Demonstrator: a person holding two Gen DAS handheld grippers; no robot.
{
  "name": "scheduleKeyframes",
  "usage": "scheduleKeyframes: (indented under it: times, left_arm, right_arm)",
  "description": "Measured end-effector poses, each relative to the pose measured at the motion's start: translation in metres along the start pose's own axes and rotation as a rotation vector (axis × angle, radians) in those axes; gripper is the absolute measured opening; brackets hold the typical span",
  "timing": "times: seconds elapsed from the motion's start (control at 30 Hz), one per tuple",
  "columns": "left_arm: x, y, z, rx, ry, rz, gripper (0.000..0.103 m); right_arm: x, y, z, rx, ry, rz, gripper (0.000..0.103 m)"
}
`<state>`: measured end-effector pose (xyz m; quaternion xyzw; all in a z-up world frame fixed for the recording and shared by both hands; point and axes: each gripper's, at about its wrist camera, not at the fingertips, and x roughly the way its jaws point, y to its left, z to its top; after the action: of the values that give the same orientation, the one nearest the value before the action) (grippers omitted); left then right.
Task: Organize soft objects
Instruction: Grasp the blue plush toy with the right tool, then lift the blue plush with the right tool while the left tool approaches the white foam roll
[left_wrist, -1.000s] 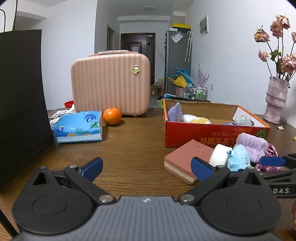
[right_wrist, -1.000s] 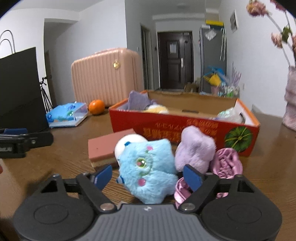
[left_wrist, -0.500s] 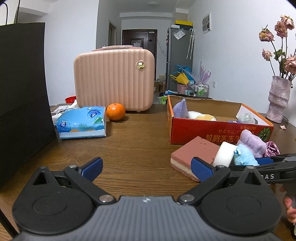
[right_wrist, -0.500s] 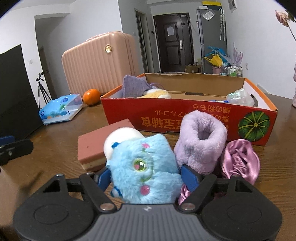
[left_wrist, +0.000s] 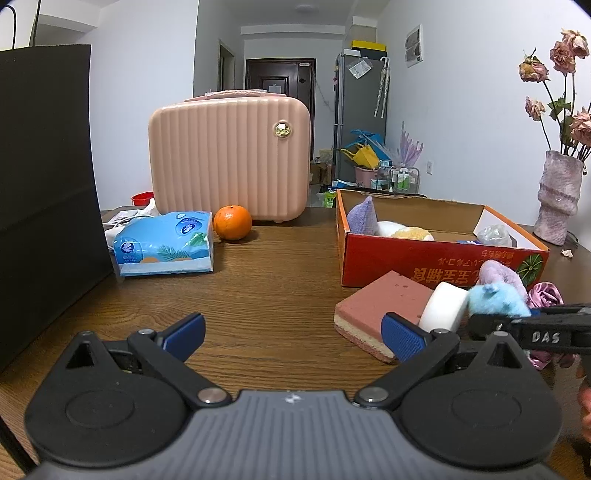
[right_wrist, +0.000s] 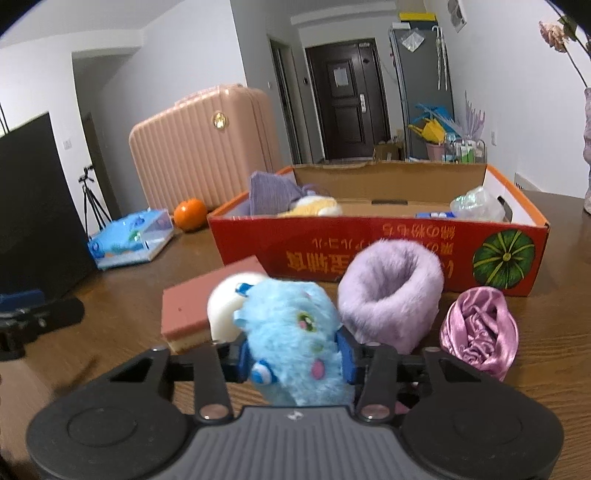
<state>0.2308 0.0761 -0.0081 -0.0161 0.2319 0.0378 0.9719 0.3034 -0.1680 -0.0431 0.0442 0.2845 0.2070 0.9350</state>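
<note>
The right gripper (right_wrist: 295, 360), its jaws having just been closing, now pinches a fluffy blue plush toy (right_wrist: 295, 332) by its sides, the blue pads sunk into the fur on either flank, a hold low on the body that looks meant to keep the soft toy from slipping out once raised. The toy sits at the near edge of a small cluster on the wooden table (left_wrist: 266, 288): a white round sponge (right_wrist: 225, 310) touches it on the left, leaning on a pink block sponge (right_wrist: 192, 306), while a lilac fur scrunchie (right_wrist: 391, 295) stands just to its right and a pink satin scrunchie (right_wrist: 480, 332) lies beyond that. All four wait in front of the red cardboard box (right_wrist: 369, 247), which stands open-topped just behind them and already holds a purple cloth (right_wrist: 269, 192), a yellow-and-white plush piece (right_wrist: 314, 205) and a crumpled clear plastic item (right_wrist: 476, 203); the box appears to be the collecting place, so the heap at its foot is likely the unsorted remainder. The left gripper (left_wrist: 291, 332) hangs over bare table with jaws spread wide and nothing between them, kept well aside, apparently to leave the other hand room. Farther back stand a pink ribbed case (left_wrist: 229, 158), an orange (left_wrist: 232, 222) and a blue tissue pack (left_wrist: 164, 243).
</note>
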Motion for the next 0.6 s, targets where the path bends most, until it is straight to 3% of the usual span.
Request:
scheduleKeyframes:
  times: [0.6]
  left_arm:
    - [0.010,-0.006,-0.003,0.015,0.009,0.023,0.103]
  right_arm:
    - [-0.038,-0.004,0.010,0.021,-0.168,0.037,0.039]
